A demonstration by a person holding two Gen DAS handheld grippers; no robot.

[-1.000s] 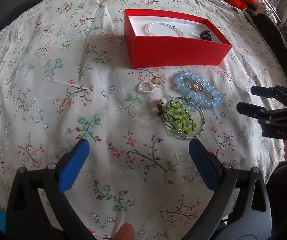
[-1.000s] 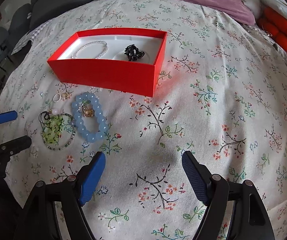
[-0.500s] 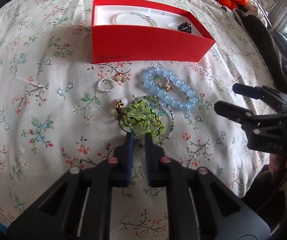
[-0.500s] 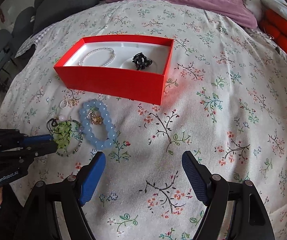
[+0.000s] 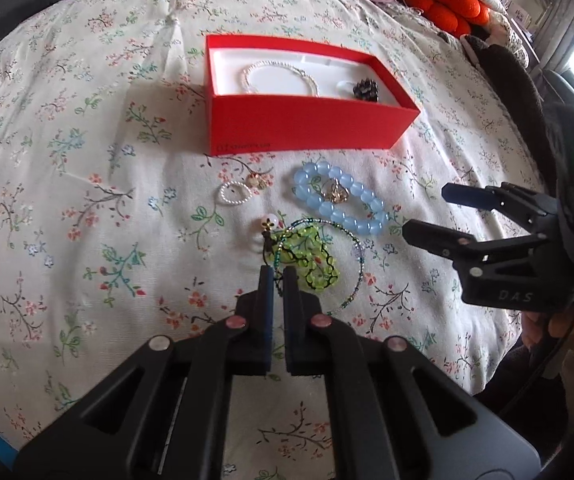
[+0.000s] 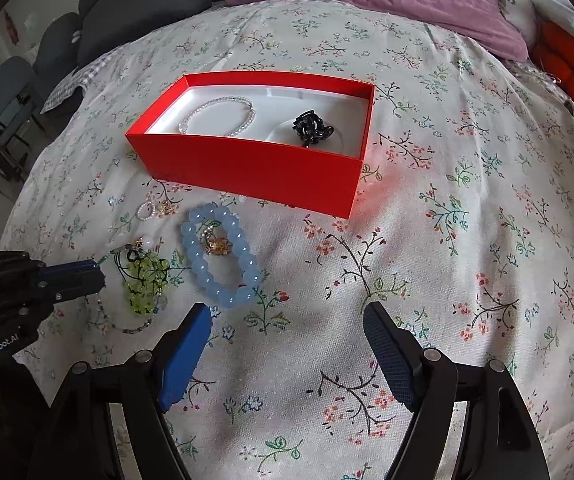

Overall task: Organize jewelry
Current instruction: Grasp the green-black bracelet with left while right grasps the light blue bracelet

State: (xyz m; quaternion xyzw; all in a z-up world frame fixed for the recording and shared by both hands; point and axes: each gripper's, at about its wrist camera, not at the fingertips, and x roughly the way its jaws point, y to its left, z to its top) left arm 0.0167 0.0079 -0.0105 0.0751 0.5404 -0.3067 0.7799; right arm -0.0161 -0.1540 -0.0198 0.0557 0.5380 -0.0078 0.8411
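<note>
Jewelry lies scattered on a flowered bedspread [image 5: 87,200], and part of it is already placed in a red box [image 5: 307,128].

The left claw [image 5: 278,276] has just been closing, and its jaws are now seen almost pressed together, with a dark cord of the green bead piece [image 5: 307,258] caught between the tips. In the right wrist view the same left claw [image 6: 101,274] is seen at the left edge, its tips touching the green bead piece [image 6: 147,280]. A thin beaded chain [image 5: 357,264] loops around the green beads. Just beside the tips lie two pale round beads [image 5: 265,228].

Farther out, a blue bead bracelet [image 5: 327,204] lies flat on the bedspread, with a small gold charm [image 5: 337,194] inside its ring. To its left a small ring of white pearls [image 5: 233,194] is seen, touching a tiny gold piece [image 5: 257,181].

Beyond these the red box stands open. A pearl bracelet [image 5: 279,76] and a black chain [image 5: 365,89] lie on its white lining, well apart.

The right claw [image 6: 287,352] is held wide above bare bedspread, with nothing between its blue pads [image 6: 185,356]. In the left wrist view it is seen at the right edge [image 5: 427,212], near the blue bracelet without touching it.

A purple pillow [image 6: 387,0] and an orange cushion [image 5: 443,0] are seen at the far end of the bed.
</note>
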